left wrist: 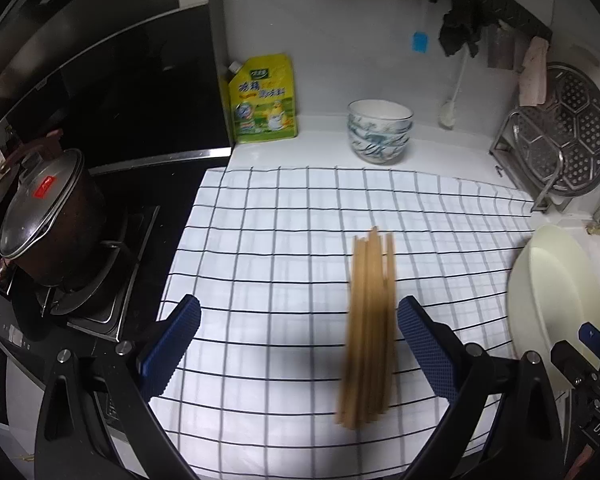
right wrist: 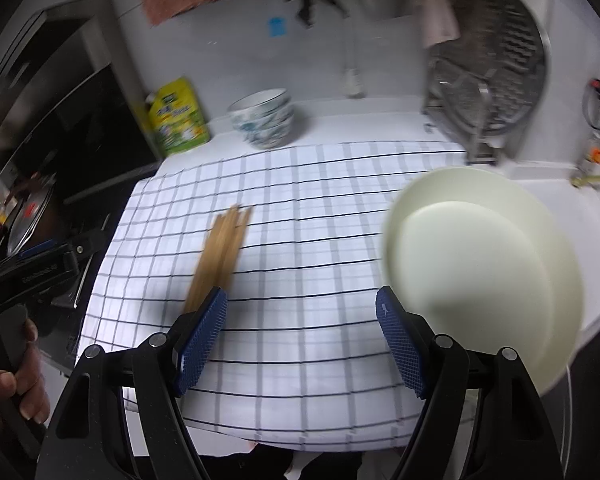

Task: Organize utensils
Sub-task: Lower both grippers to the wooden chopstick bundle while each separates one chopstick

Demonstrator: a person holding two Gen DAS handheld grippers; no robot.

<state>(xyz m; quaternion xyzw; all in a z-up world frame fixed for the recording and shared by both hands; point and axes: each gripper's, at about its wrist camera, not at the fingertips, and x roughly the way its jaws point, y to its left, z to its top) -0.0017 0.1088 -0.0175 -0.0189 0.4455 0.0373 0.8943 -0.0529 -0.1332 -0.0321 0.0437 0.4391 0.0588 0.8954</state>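
My left tool (left wrist: 298, 344) hung over the checked cloth (left wrist: 284, 216) with its blue pads spread wide and nothing between them. The bundle of wooden chopsticks (left wrist: 370, 320) lay on the cloth just inside that tool's right-hand pad, apart from it, their far ends pointing toward the stack of patterned bowls (left wrist: 380, 132) at the back of the desk. My right tool (right wrist: 302, 338) was also spread and pinched nothing; the chopsticks (right wrist: 220, 252) lay ahead of its left-hand pad, their near ends hidden behind it. A cream plate (right wrist: 480, 264) sat at the cloth's right edge, just beside that tool's right-hand pad. A yellow refill pouch (left wrist: 264, 100) leaned on the wall left of the bowls.
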